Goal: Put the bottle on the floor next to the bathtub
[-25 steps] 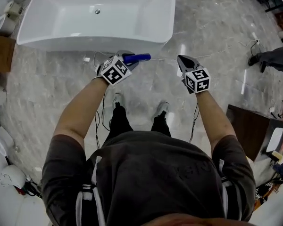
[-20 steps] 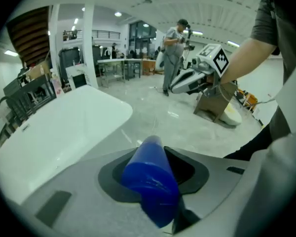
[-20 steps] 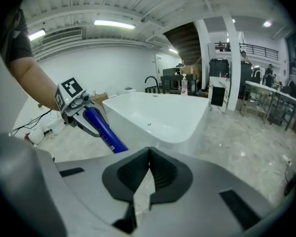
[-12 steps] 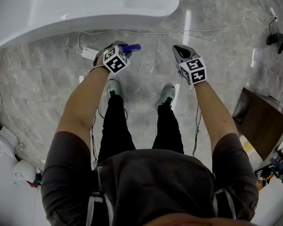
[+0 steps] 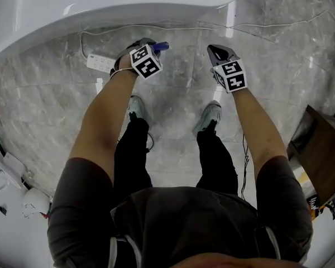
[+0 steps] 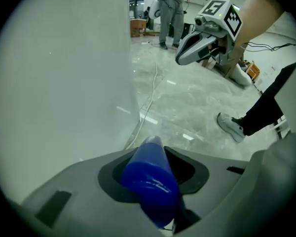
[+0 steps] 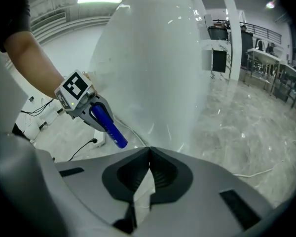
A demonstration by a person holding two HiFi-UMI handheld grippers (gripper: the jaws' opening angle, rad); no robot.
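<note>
Blue cylindrical bottle point(image 6: 150, 181) pinched in left gripper point(image 5: 147, 53) jaws, right gripper point(image 5: 219, 55) jaws pressed together, near bathtub point(image 5: 100, 4).

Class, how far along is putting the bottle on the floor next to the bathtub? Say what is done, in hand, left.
Done: the left gripper grips the blue bottle, beside the bathtub. In hand: bottle held above the floor. Left: set it down and release. The right gripper is shut, empty.
</note>
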